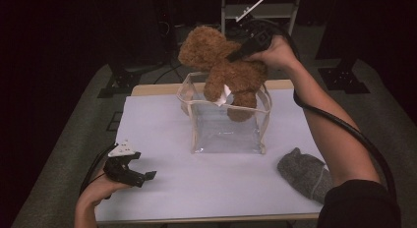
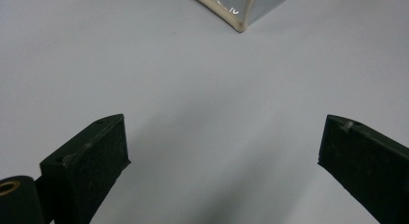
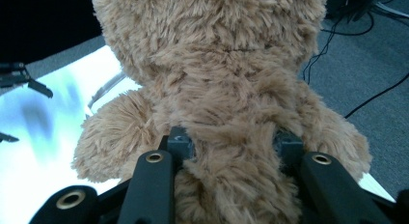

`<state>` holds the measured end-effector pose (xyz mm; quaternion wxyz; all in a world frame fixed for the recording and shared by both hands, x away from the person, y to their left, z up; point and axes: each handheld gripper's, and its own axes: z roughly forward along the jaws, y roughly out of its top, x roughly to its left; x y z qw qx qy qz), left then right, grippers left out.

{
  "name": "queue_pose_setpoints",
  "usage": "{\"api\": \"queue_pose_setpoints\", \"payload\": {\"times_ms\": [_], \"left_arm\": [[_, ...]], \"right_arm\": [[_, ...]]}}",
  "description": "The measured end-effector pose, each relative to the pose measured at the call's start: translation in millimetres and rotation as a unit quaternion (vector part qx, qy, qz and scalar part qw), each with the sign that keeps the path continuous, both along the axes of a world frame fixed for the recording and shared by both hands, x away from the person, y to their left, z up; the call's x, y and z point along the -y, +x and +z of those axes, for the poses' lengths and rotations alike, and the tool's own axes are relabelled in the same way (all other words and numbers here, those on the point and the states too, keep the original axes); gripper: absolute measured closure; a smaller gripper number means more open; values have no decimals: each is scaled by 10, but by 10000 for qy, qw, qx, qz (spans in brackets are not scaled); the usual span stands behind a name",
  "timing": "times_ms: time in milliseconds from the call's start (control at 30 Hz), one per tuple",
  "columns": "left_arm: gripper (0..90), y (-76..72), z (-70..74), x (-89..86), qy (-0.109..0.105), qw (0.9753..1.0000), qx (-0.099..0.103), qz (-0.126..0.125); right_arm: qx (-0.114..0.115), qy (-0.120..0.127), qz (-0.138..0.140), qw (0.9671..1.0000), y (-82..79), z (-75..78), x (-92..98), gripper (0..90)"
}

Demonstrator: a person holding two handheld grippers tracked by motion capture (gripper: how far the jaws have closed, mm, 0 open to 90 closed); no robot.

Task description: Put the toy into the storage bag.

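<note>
A person works at a counter (image 1: 162,188) covered with a white sheet. The right tongs (image 1: 236,54) grip a brown teddy bear (image 1: 221,66) and hold it in the air over the open top of a clear plastic bag (image 1: 226,132), which stands upright near the middle of the counter. One of the bear's feet hangs down inside the bag's opening, and a small white tag (image 1: 222,96) shows at its side. In the right gripper view, the right tongs (image 3: 231,149) press into the fur of the teddy bear (image 3: 217,79) from both sides, clamped around its body.

The left tongs (image 1: 142,176) rest low over the counter's near left corner, well apart from the bag, spread wide and holding nothing. In the left gripper view, the left tongs (image 2: 224,147) stand wide apart over the bare white sheet (image 2: 202,89), with a corner of the bag (image 2: 238,11) at the top edge.

A grey sock (image 1: 302,171) lies on the counter to the right of the bag, near the person's right forearm.
</note>
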<state>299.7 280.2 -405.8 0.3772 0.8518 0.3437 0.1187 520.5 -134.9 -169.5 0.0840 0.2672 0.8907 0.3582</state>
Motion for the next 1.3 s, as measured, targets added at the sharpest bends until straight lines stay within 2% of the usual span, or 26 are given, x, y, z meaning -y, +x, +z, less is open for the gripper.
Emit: {"api": "queue_pose_setpoints", "payload": {"times_ms": [200, 433, 700, 933, 1100, 1300], "left_arm": [[27, -9, -1, 25, -4, 10000, -8, -27], [27, -7, -5, 35, -1, 10000, 8, -41], [27, -7, -5, 34, 11, 10000, 15, -52], [27, -6, -6, 45, 47, 10000, 1, -79], [27, -6, -5, 34, 35, 10000, 2, -58], [27, -11, -6, 22, 23, 10000, 6, -51]], "right_arm": [[-179, -197, 194, 9995, -74, -138, -73, 616], [-424, -391, 362, 9977, -143, -429, -115, 616], [-694, -586, 382, 9951, -177, -666, -65, 617], [-918, -810, 495, 9912, -213, -858, -69, 617], [-1120, -1082, 664, 9856, -237, -1059, -119, 617], [-1122, -1141, 664, 9849, -237, -1086, -144, 603]]}}
